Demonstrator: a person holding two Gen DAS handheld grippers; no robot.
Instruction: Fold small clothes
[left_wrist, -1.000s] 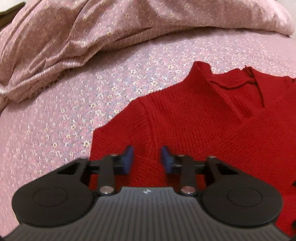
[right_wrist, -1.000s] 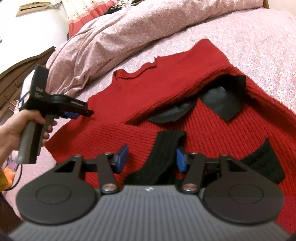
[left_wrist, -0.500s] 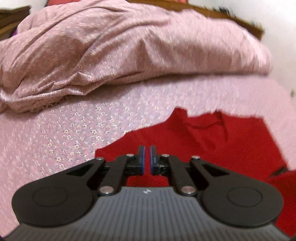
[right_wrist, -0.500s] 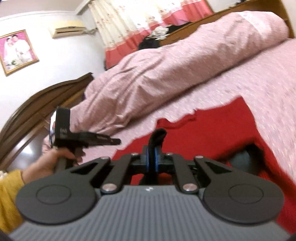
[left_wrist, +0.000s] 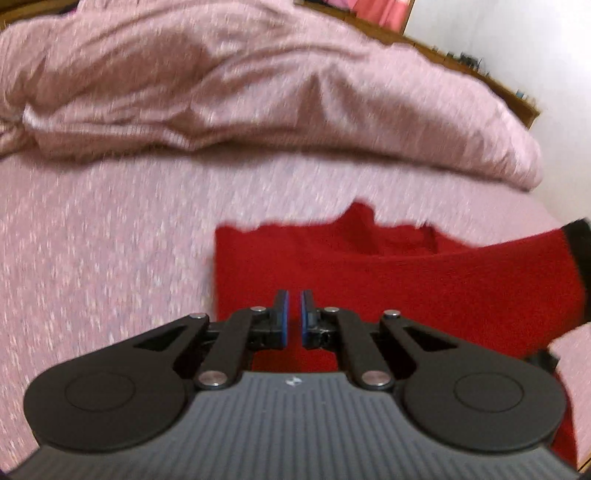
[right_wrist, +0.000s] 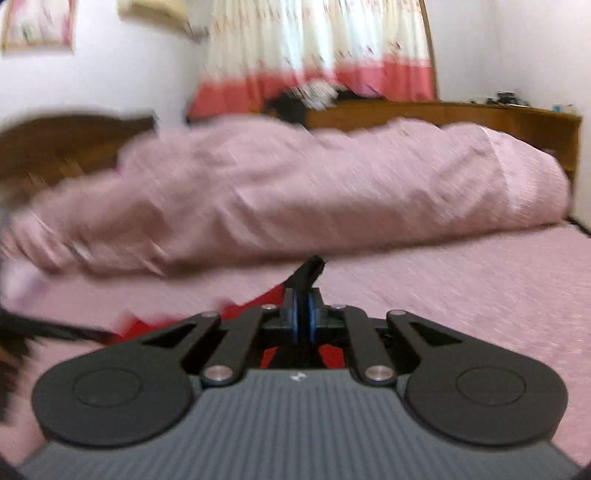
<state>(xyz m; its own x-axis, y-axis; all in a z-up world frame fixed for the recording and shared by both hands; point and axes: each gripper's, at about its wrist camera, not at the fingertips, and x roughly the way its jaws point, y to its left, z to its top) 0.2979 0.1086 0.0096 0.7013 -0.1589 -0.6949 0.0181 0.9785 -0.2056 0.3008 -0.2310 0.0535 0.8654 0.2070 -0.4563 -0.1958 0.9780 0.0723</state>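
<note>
While my left wrist camera looks down on most of the red sweater (left_wrist: 424, 284), my right one catches only a red sliver (right_wrist: 147, 325) of it low at the left, past the linkage. That right view gives me the room instead: a curtain (right_wrist: 317, 48) white above and pink-red below, a wooden headboard (right_wrist: 461, 118), a framed picture (right_wrist: 37, 22) at the top left corner and a dark heap (right_wrist: 291, 107) behind the bedding, too blurred to name.

My right gripper (right_wrist: 303, 314) has its blue pads pressed together on a strip of black fabric (right_wrist: 308, 273) that stands up between them and pokes out past the tips. My left gripper (left_wrist: 294, 314) has its pads nearly together with a thin gap; red knit fills the view behind them, and I cannot tell from the picture whether any of it is pinched.

As for the sweater, it lies on the pink floral bed sheet (left_wrist: 92, 258), toward the right edge of the bed as the left view frames it. Its near layer makes a straight fold line across, with the jagged collar edge behind, and a black cuff or trim (left_wrist: 580, 240) shows at the far right.

Bunched along the far side of the bed, a pink duvet (left_wrist: 258, 85) blocks what lies beyond. Both views are smeared
</note>
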